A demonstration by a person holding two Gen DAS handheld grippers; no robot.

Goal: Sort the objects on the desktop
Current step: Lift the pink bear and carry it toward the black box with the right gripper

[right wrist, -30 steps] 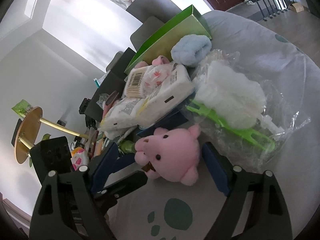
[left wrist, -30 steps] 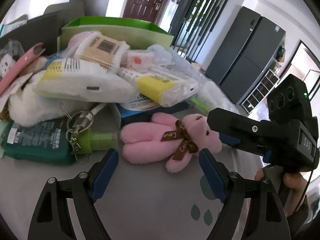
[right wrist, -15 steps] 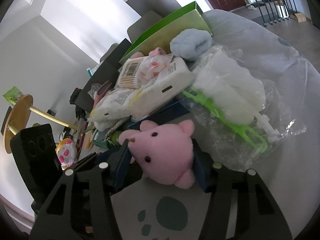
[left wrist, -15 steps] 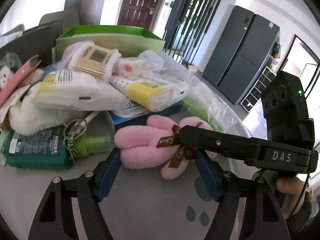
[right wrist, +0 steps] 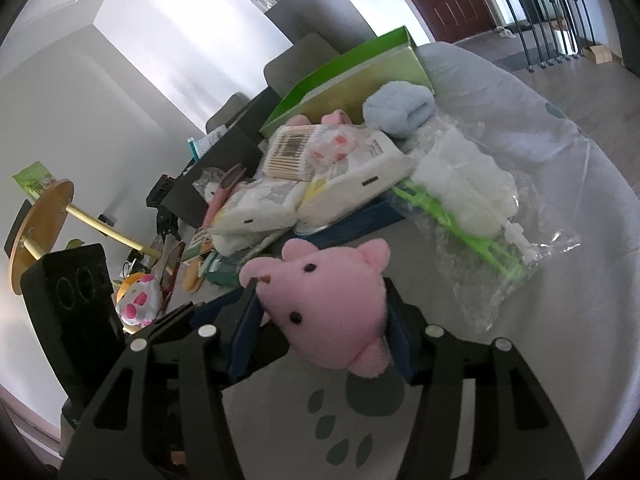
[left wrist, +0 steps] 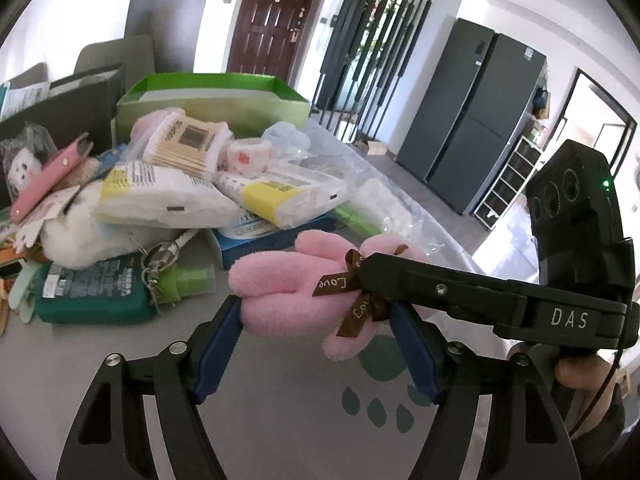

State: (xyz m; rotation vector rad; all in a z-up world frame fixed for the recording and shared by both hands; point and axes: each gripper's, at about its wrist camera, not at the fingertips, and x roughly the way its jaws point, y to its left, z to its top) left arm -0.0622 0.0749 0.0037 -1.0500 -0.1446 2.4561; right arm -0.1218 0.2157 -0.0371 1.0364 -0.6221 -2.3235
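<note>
The plush bear (left wrist: 296, 280) sits between the left gripper (left wrist: 316, 344) pads, the right gripper (right wrist: 320, 332) clamping its head. Behind it a pile: cotton swabs (left wrist: 184, 148) atop tissue packs (left wrist: 160, 196), the open box (left wrist: 216, 104) behind, the bagged duster (right wrist: 464, 196) right.

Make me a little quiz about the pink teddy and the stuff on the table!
1. True or false: both grippers grip the pink teddy.
2. Which part sits between the right gripper fingers? A legs, B head
3. Fill in: the teddy's brown ribbon reads ____.

Key: 1 true. The left gripper clamps its body. 2 B. 3 Love.
</note>
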